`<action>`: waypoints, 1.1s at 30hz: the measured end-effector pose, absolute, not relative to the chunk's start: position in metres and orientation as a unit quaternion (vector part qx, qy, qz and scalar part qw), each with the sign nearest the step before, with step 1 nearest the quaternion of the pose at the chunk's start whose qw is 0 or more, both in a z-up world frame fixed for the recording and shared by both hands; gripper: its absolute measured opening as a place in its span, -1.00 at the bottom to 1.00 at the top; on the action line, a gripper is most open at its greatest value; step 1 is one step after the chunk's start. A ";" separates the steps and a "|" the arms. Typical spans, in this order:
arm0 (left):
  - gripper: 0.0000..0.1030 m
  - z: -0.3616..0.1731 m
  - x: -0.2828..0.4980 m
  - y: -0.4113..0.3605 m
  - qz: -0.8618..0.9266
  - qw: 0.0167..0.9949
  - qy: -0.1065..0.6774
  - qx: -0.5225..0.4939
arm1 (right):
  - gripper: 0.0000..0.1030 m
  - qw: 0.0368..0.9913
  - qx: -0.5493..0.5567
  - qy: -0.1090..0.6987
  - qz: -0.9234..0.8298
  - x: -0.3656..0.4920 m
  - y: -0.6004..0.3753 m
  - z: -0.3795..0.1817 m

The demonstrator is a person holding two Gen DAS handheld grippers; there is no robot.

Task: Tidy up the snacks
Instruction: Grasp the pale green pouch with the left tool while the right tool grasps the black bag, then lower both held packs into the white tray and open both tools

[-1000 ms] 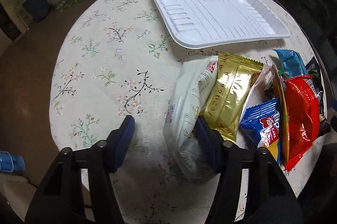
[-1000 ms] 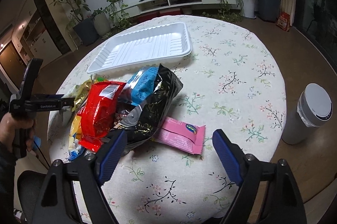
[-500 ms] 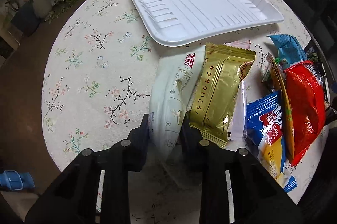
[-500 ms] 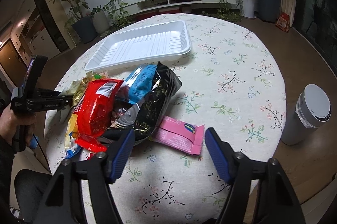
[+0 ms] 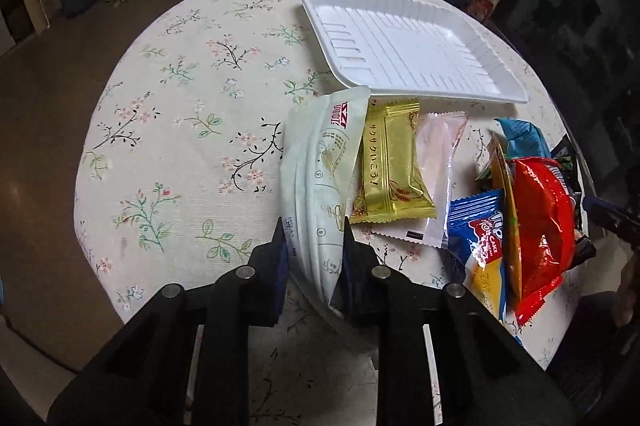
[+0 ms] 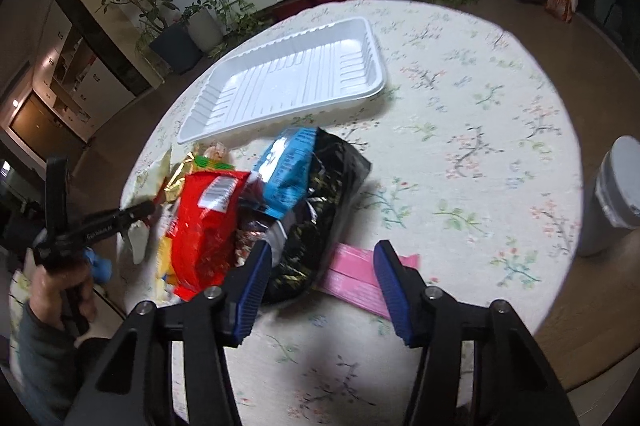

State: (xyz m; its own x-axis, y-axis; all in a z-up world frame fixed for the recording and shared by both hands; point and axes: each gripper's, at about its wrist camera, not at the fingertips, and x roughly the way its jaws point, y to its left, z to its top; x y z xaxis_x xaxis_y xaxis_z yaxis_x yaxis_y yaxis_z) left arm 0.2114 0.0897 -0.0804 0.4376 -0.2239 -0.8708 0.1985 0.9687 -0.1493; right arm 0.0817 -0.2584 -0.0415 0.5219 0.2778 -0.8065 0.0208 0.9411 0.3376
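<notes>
The left tool [image 5: 313, 238] pinches the near end of the pale green snack bag [image 5: 320, 178], lying on the bench [image 5: 180, 114] beside a gold packet [image 5: 390, 170]. The right tool [image 6: 320, 278] is spread over the pink packet [image 6: 356, 278] and black bag [image 6: 320, 202]. At one o'clock from the green bag sits the white tray [image 5: 404, 42].

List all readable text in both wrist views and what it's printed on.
"サクサクいこう!": gold packet.
"CAKE", under large letters too distorted to read: blue packet.
Red logo and small print on the white pouch held by the left gripper: unreadable.
White lettering on the left gripper's arm in the right wrist view: blurred.
Label on the red packet: blurred.
</notes>
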 end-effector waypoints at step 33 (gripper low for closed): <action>-0.62 -0.060 0.187 0.119 -0.190 0.852 0.470 -0.131 | -0.67 0.834 0.285 0.456 0.120 0.093 -0.286 -0.049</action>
State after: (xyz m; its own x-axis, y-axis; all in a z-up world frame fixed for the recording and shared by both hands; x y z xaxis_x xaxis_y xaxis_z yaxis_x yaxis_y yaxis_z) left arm 0.1868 0.1195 -0.0599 0.4868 -0.4466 -0.7507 0.2004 0.8936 -0.4017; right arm 0.0932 -0.2855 -0.0491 0.5545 0.4607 -0.6930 0.0606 0.8082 0.5857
